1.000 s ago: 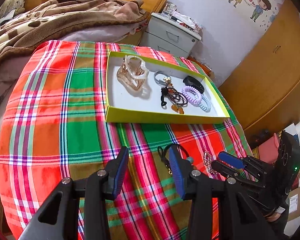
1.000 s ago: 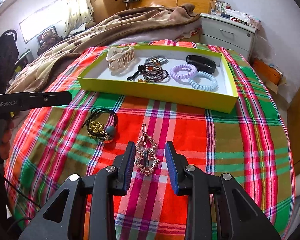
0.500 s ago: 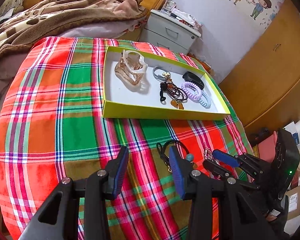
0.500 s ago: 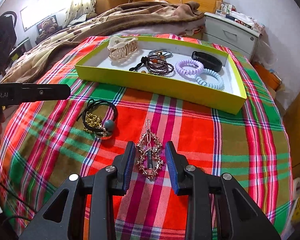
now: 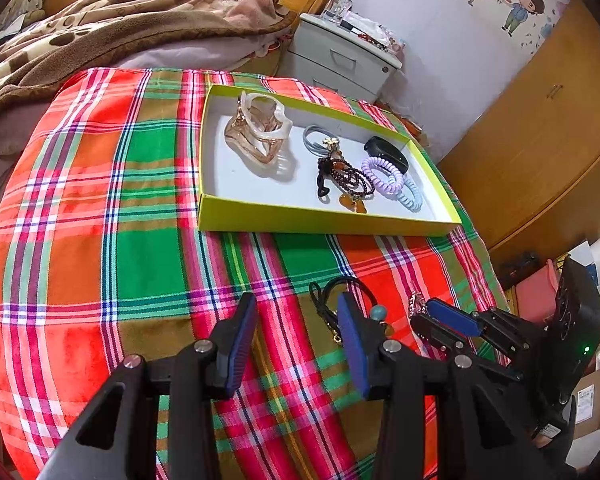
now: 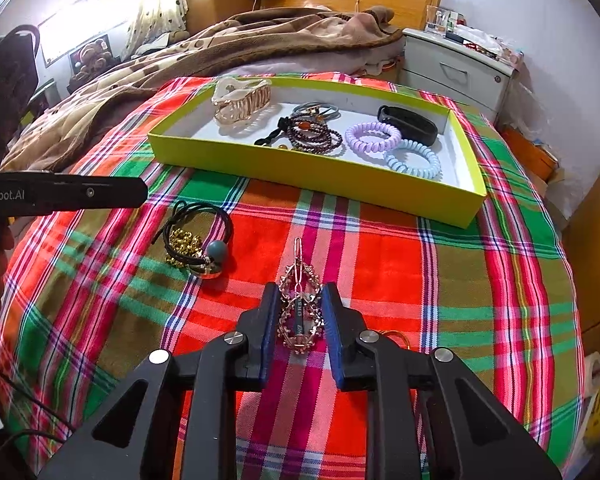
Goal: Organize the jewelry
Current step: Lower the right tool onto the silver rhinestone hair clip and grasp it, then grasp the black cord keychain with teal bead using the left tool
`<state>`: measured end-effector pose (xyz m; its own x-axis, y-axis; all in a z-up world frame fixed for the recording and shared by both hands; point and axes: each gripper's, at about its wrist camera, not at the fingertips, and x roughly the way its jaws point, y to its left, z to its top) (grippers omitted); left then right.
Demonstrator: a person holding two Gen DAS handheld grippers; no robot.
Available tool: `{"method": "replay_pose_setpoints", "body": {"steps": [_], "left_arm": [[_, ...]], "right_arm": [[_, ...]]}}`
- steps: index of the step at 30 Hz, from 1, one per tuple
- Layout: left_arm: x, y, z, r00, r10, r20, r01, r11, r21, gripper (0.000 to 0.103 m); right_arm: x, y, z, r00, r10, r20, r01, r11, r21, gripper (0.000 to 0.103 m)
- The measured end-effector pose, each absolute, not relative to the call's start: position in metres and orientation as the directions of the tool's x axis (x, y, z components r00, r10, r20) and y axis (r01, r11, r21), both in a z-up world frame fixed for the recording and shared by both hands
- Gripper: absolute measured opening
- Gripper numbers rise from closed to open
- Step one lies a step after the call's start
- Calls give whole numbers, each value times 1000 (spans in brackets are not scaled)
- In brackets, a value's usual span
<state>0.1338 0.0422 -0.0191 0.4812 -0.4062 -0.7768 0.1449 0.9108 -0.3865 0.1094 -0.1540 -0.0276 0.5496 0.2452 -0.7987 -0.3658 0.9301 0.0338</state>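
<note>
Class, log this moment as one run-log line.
right gripper: jaws closing on rhinestone hair clip | left gripper: open | black hair tie: on cloth

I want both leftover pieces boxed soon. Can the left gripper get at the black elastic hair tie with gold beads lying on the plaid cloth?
Probably yes: the black hair tie lies uncovered just beyond the open left gripper.

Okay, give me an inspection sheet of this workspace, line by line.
Surface: plaid cloth over a bed.
Job's things: yellow tray holding hair claw, bracelets, coil ties; hair clip and black hair tie on the cloth.
Clutter: nothing seen.
Grippers: right claw has just been closing, pads against the hair clip; left claw open, empty.
Cables: nothing seen.
Surroundings: brown blanket, nightstand.
</note>
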Motion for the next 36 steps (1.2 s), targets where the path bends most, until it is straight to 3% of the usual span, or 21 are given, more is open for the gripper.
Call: {"method": "replay_pose_setpoints", "body": {"steps": [9, 10, 24, 34, 36], "left_arm": [[137, 32, -24, 454, -411, -790, 156, 910, -383, 43], [138, 30, -25, 449, -412, -793, 160, 910, -382, 43], [148, 19, -31, 418, -369, -830, 142, 929, -342, 40], [152, 2, -31, 421, -282, -862, 191, 957, -220, 38], [153, -3, -31, 428, -250, -868, 202, 963, -177, 32]], "right_arm": [[110, -157, -25, 566, 254, -784, -357, 933, 44, 13], [109, -158, -24, 570, 254, -781, -359, 933, 42, 3], [108, -165, -15, 599, 280, -751, -347, 935, 72, 4], [108, -171, -8, 616, 295, -731, -339, 936, 92, 4], [108, -172, -8, 617, 297, -728, -336, 937, 97, 4]]}}
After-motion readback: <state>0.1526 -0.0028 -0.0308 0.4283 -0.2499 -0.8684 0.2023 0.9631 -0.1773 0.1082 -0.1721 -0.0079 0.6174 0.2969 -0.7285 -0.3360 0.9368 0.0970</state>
